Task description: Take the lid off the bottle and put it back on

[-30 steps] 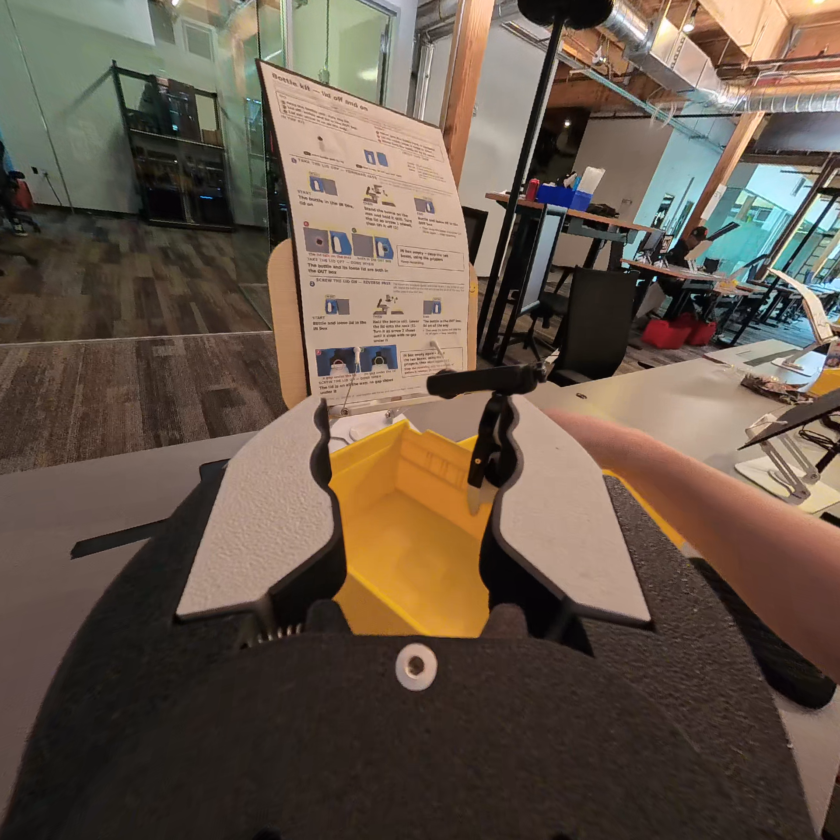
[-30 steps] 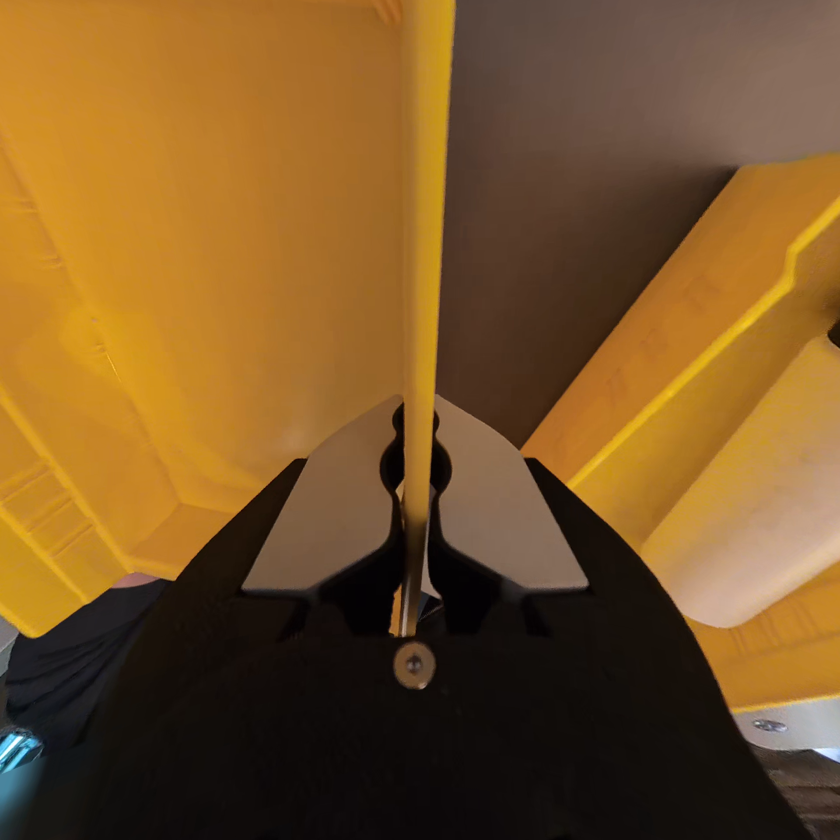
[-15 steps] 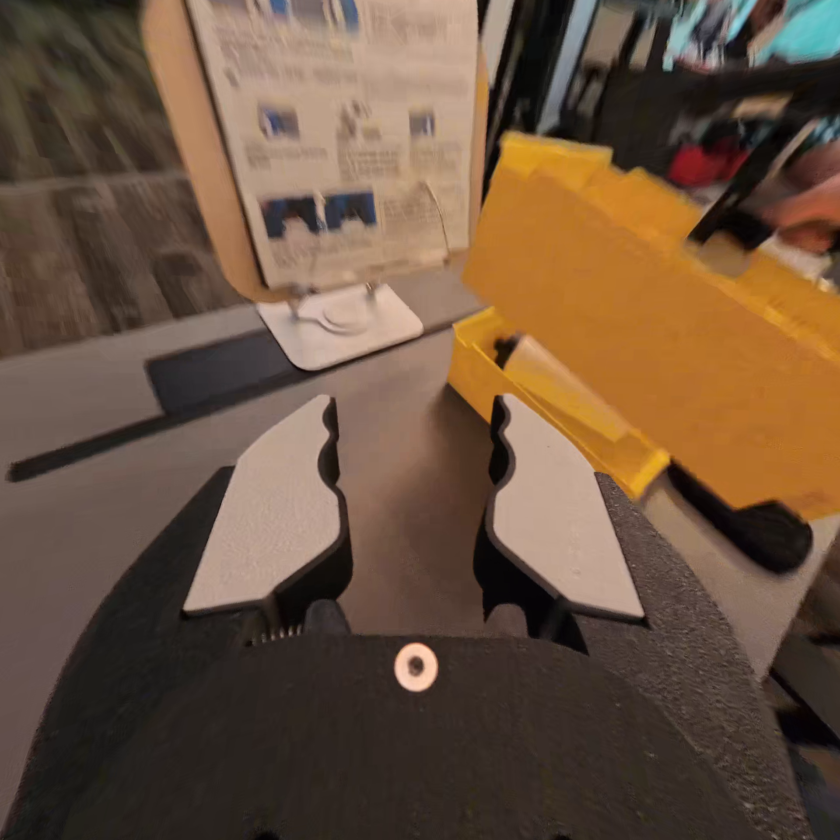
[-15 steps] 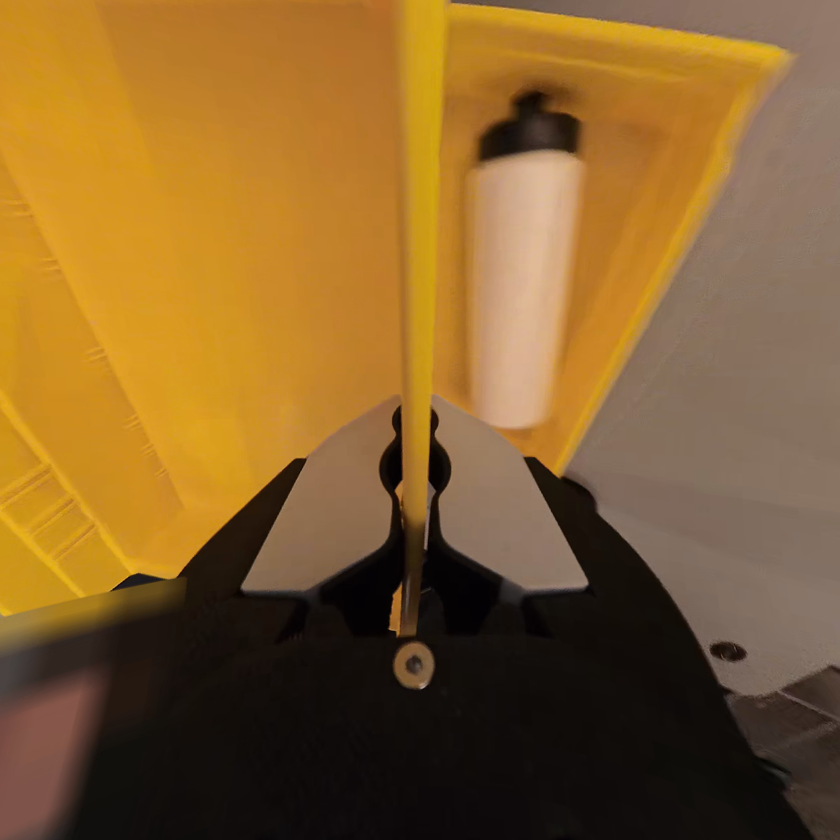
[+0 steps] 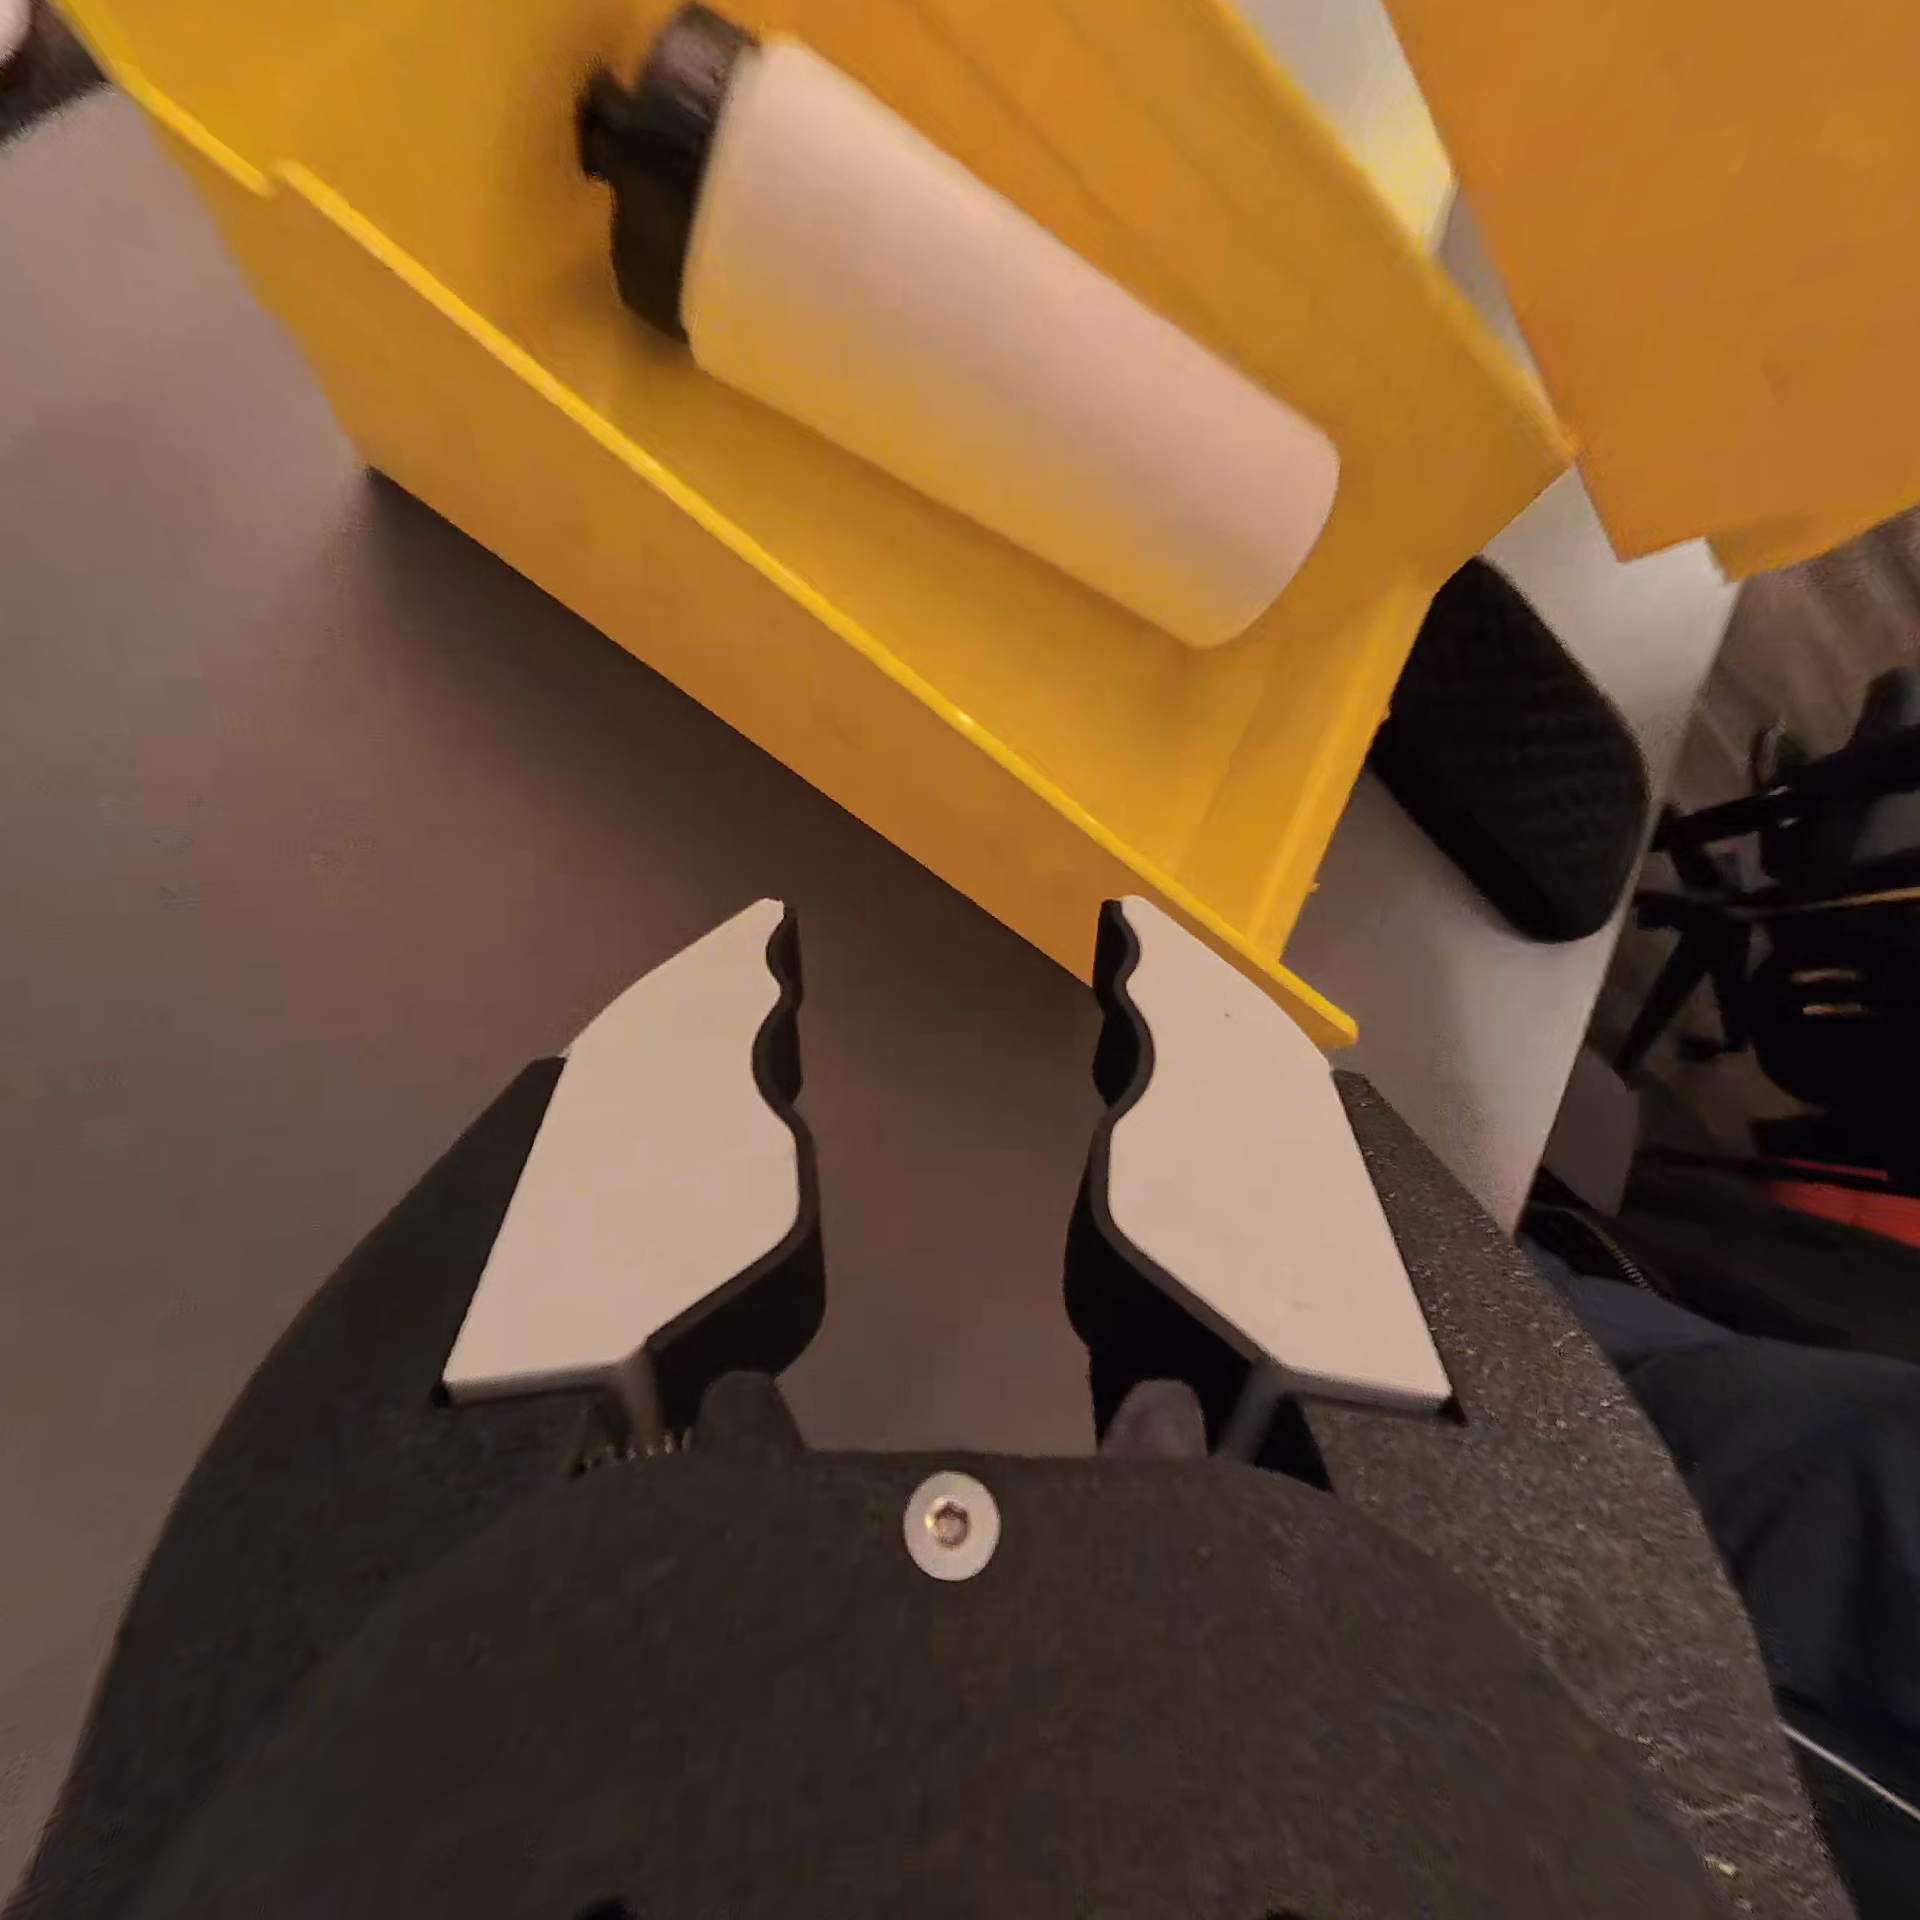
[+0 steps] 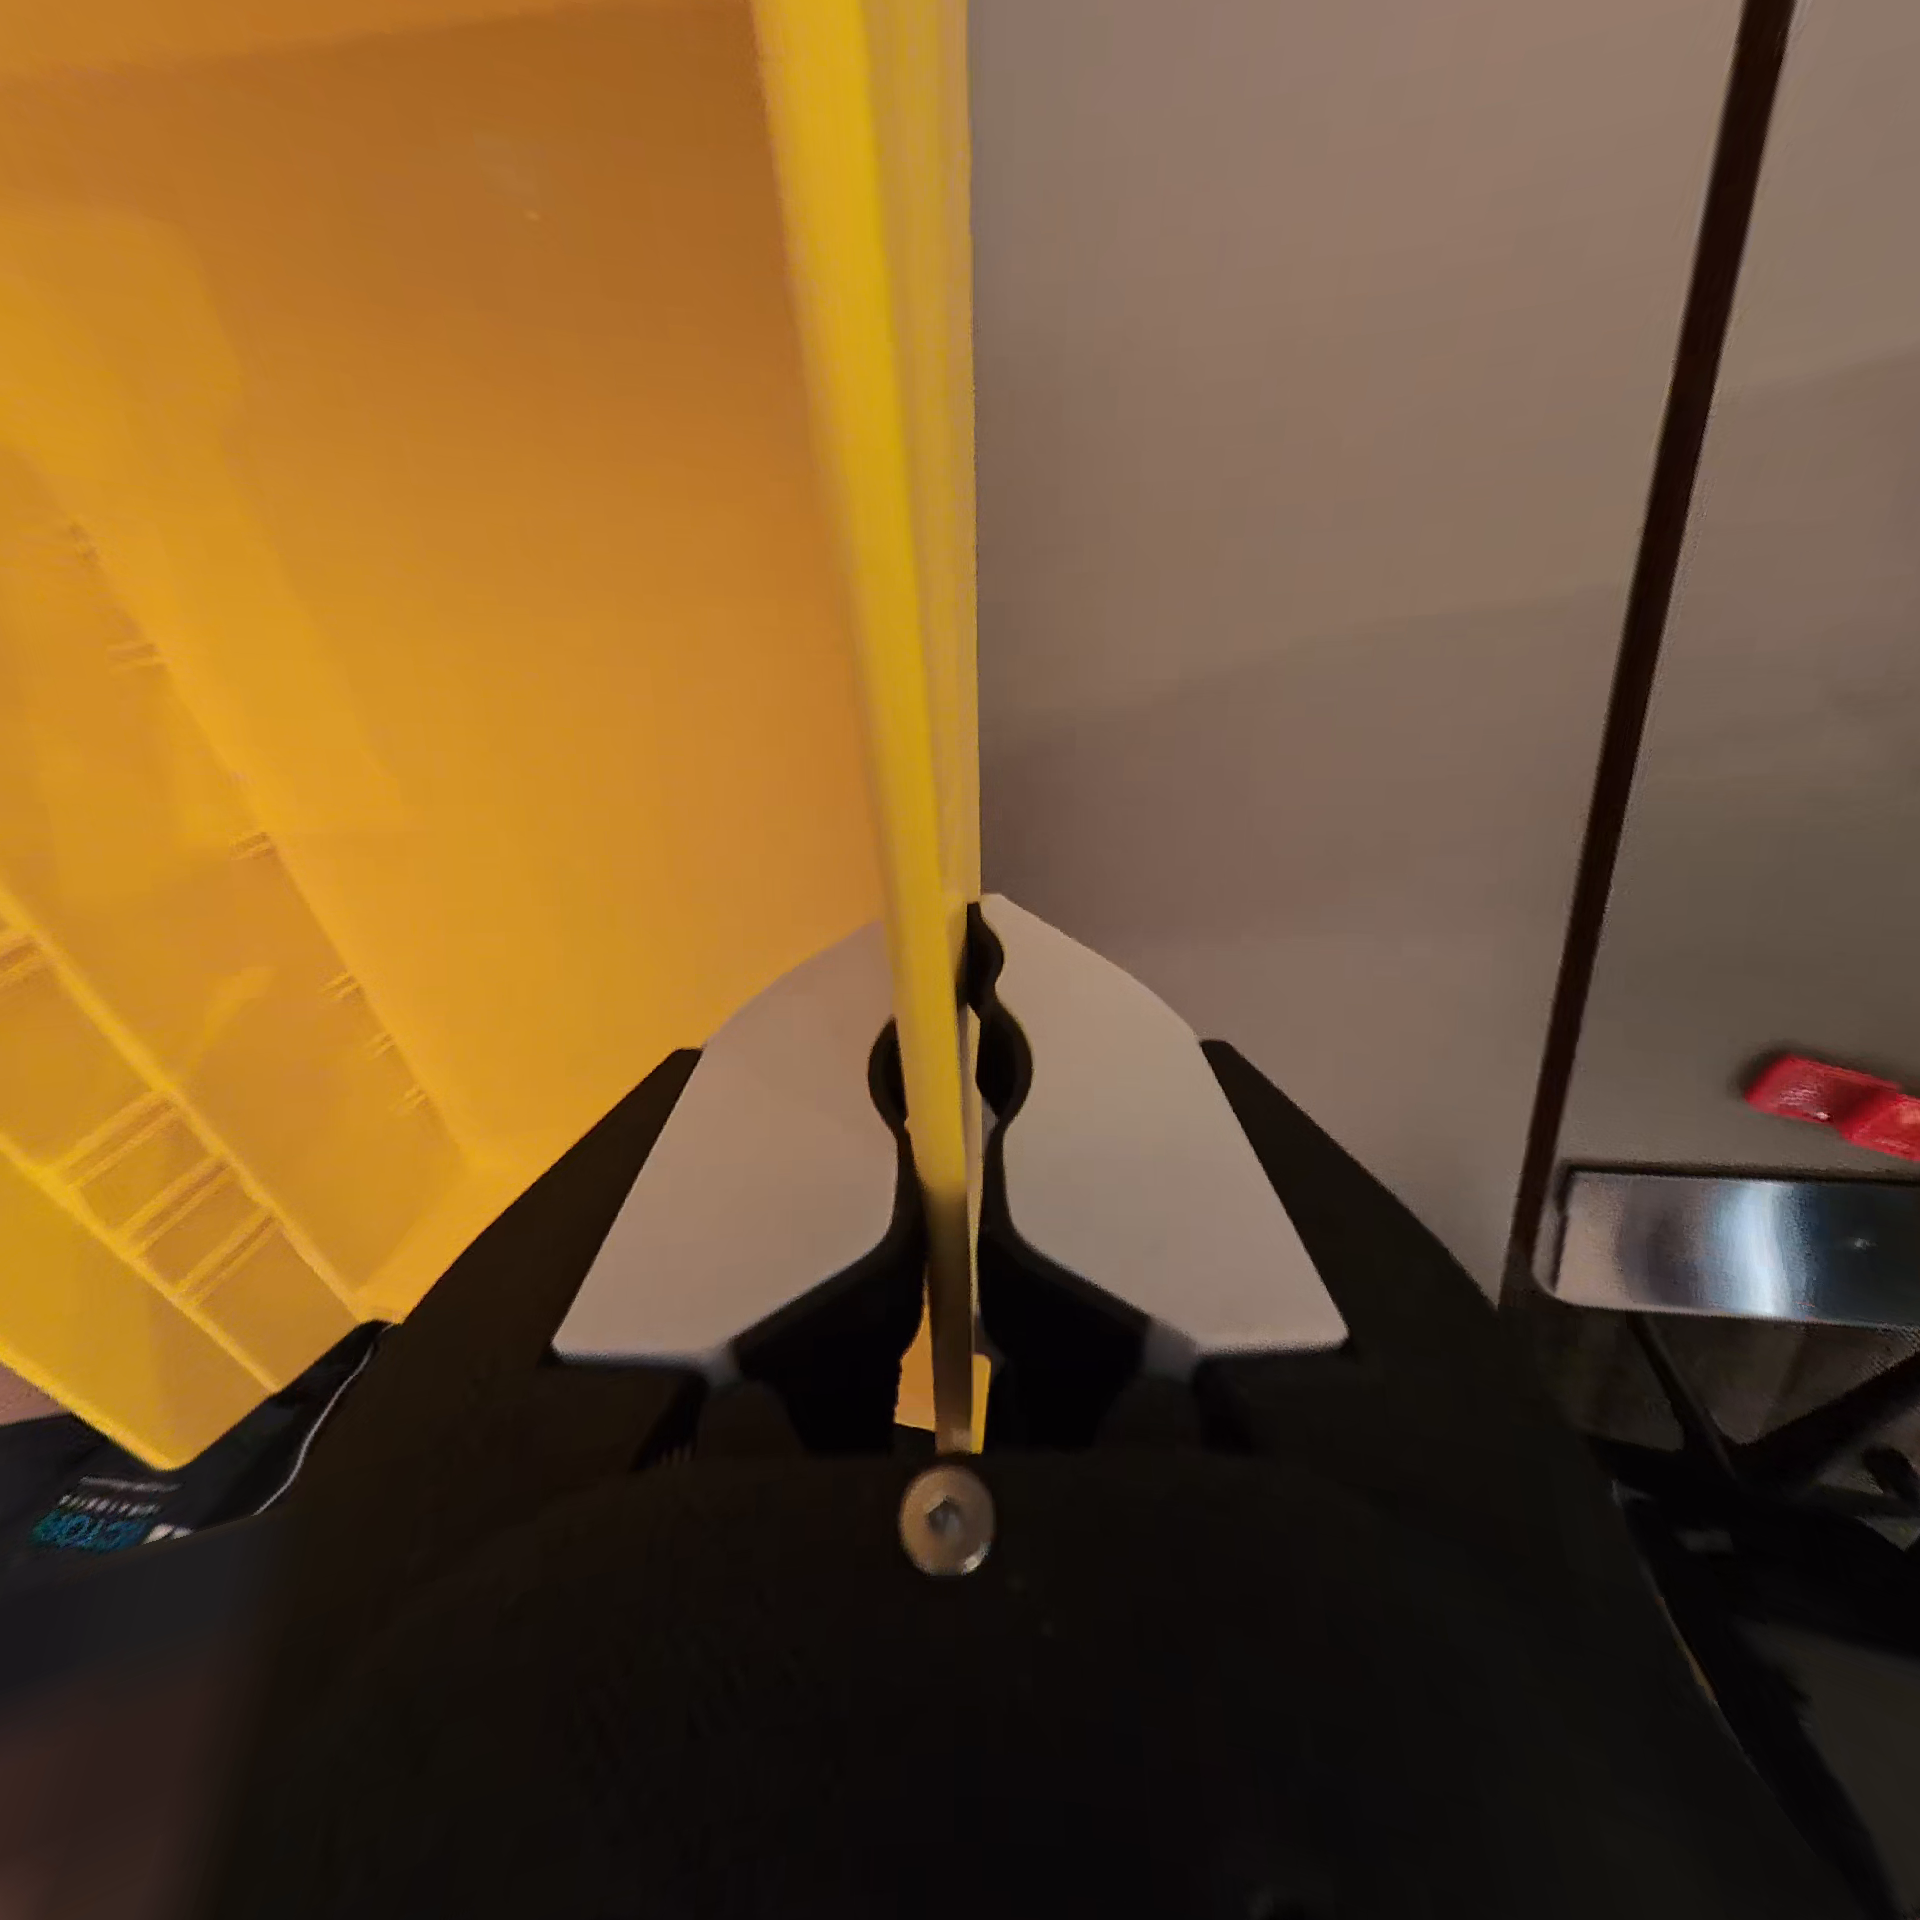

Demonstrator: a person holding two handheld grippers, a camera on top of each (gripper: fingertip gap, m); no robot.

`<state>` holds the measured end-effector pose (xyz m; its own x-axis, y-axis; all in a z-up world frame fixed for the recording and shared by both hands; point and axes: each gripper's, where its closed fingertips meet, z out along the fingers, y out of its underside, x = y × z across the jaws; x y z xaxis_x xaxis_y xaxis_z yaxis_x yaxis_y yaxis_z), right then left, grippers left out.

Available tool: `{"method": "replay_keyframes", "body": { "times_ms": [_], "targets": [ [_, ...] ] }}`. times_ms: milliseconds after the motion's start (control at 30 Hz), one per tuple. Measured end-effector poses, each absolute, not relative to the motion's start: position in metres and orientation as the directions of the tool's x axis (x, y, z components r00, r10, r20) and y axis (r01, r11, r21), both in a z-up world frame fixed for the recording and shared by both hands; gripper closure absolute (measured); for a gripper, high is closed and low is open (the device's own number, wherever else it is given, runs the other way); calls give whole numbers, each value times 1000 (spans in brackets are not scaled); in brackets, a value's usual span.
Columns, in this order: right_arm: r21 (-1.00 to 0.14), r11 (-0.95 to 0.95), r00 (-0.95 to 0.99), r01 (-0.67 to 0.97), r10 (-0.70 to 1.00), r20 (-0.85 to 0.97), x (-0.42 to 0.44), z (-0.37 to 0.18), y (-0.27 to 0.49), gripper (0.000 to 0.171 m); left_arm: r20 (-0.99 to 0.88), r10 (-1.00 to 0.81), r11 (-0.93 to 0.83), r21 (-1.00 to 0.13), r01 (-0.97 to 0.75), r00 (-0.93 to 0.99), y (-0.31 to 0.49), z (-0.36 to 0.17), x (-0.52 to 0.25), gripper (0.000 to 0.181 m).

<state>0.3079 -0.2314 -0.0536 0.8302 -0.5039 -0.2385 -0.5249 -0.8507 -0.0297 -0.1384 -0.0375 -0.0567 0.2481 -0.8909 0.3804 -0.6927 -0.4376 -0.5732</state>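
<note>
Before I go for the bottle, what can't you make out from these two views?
- Lid: left wrist view, motion-blurred; whether it is screwed tight cannot be told.
- Bottle: absent from the right wrist view, where the held yellow bin fills the left half.
- That bin's inside: only an outer wall and rim show.
- Right gripper: fingers clamp the rim; how deep cannot be judged.
- Left gripper: open, empty.

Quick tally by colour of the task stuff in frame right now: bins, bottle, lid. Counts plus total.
Yellow: 2, the bin on the table and the second bin clamped by the right gripper
White: 1, the bottle lying in the first bin
Black: 1, the lid on the bottle
Total: 4
</note>
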Motion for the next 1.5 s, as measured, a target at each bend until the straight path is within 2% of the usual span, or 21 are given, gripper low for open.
{"method": "replay_keyframes", "body": {
  "times_ms": [67,233,400,467,533,633,733,833,933,1033,1167,1333,1500],
  "targets": [
    [-3,-853,828,-521,-505,-245,320,-77,-236,165,354,-892,-437,-523,-732,280,-41,-71,-129,118],
    [27,-872,840,-489,-479,-256,331,-113,-223,164,369,-860,-493,-413,-766,354,-29,-84,-107,122],
    [23,-904,880,-428,-422,-216,327,-116,-201,165,448,-802,-557,-316,-769,397,-26,-68,-108,126],
    [15,-912,894,-411,-406,-191,328,-116,-194,165,413,-812,-558,-349,-753,412,-16,-59,-106,126],
    [16,-917,900,-398,-394,-188,327,-116,-187,165,458,-790,-584,-361,-727,407,-19,-54,-95,125],
    [17,-924,904,-382,-378,-199,318,-117,-176,165,532,-750,-592,-274,-758,393,-33,-63,-84,122],
    [39,-938,917,-343,-344,-204,297,-118,-166,165,496,-755,-590,-225,-776,429,-28,-77,-84,124],
    [76,-951,935,-299,-308,-178,269,-118,-154,165,411,-776,-575,-149,-804,479,-19,-91,-101,128],
    [62,-963,946,-261,-268,-184,239,-116,-134,165,280,-796,-568,-40,-822,537,-3,-107,-129,129],
    [65,-971,954,-228,-237,-185,214,-119,-121,165,177,-777,-610,28,-792,605,22,-108,-158,143],
    [81,-966,936,-246,-258,-240,197,-129,-108,165,219,-690,-701,34,-713,689,54,-107,-191,174],
    [77,-961,938,-264,-275,-213,201,-135,-104,164,290,-599,-778,9,-628,746,80,-106,-246,172],
    [71,-947,927,-312,-320,-198,205,-135,-102,165,267,-535,-832,0,-555,802,94,-105,-315,172]
  ]
}}
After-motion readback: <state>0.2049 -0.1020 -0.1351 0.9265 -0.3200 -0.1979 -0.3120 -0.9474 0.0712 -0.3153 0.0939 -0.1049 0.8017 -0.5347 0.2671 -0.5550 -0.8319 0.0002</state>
